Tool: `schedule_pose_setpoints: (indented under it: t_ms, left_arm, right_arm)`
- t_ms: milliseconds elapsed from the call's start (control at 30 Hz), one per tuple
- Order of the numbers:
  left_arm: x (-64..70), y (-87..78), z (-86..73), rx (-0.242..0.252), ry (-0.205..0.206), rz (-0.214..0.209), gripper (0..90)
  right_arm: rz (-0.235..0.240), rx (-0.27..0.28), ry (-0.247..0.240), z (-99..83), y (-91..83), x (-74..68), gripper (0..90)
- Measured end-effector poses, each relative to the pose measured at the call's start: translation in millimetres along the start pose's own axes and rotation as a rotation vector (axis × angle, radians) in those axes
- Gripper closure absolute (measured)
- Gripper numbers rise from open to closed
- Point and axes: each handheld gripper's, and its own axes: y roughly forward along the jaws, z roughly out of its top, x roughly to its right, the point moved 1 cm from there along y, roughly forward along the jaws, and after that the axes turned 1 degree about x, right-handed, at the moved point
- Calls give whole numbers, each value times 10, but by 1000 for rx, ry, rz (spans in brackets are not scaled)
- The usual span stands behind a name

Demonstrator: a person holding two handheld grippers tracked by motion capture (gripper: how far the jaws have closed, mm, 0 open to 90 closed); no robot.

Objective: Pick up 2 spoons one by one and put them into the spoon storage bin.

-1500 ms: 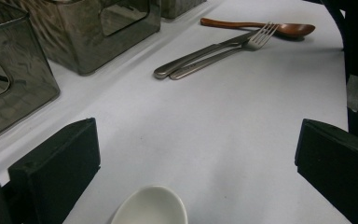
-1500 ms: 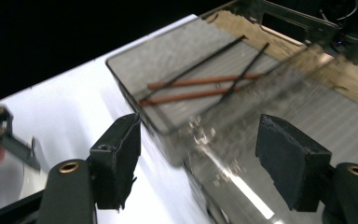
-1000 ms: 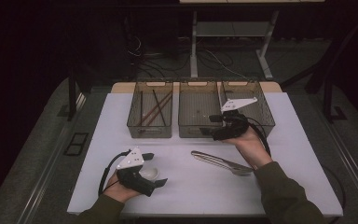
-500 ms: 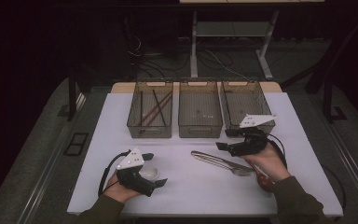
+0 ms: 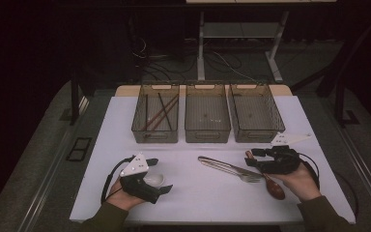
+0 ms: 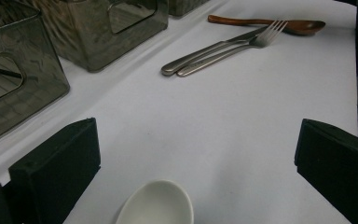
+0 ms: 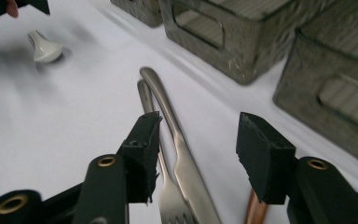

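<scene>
- Right gripper [image 7: 198,158]: jaws apart, nothing held, poised low over the knife [image 7: 182,154] and fork [image 7: 161,186]; evidently lining up a pickup.
- Both lie side by side on the white table [image 5: 188,203], just before the middle bin [image 5: 207,116].
- Wooden spoon [image 5: 272,186] lies partly under the right hand; its exact lie is unclear.
- Left gripper [image 6: 196,158]: jaws spread wide, empty, straddling the white ceramic spoon [image 6: 157,205].

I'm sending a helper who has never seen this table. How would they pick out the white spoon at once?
Start at the white table with three clear bins along its far side. Near its front edge, by the left gripper, lies the white spoon. It is short, ceramic-looking and lies alone, unlike the metal cutlery and brown wooden spoon lying together by the right gripper.
</scene>
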Motion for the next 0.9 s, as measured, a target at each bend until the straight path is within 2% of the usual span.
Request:
schedule_pose_setpoints:
  t_ms: [133,333,467,533,600,800,900]
  left_arm:
    - [-23,-31,-5,6,-5,6,0]
    - [-94,-106,-16,4,-11,12,13]
    - [-161,-184,-30,5,-20,29,68]
    - [-197,-212,-45,-3,-25,35,144]
    - [-246,-220,-70,-21,-40,38,159]
    - [-341,-158,-146,-110,-47,31,350]
    - [-353,-109,-172,-146,-54,20,382]
  right_arm:
    - [-6,8,5,-147,-68,42,379]
    - [-66,32,33,-355,-160,92,295]
    - [-72,47,45,-474,-227,90,263]
    - [-72,53,58,-528,-238,84,257]
    - [-71,55,56,-556,-244,74,243]
    - [-62,62,59,-554,-227,61,235]
    - [-61,54,50,-557,-220,54,235]
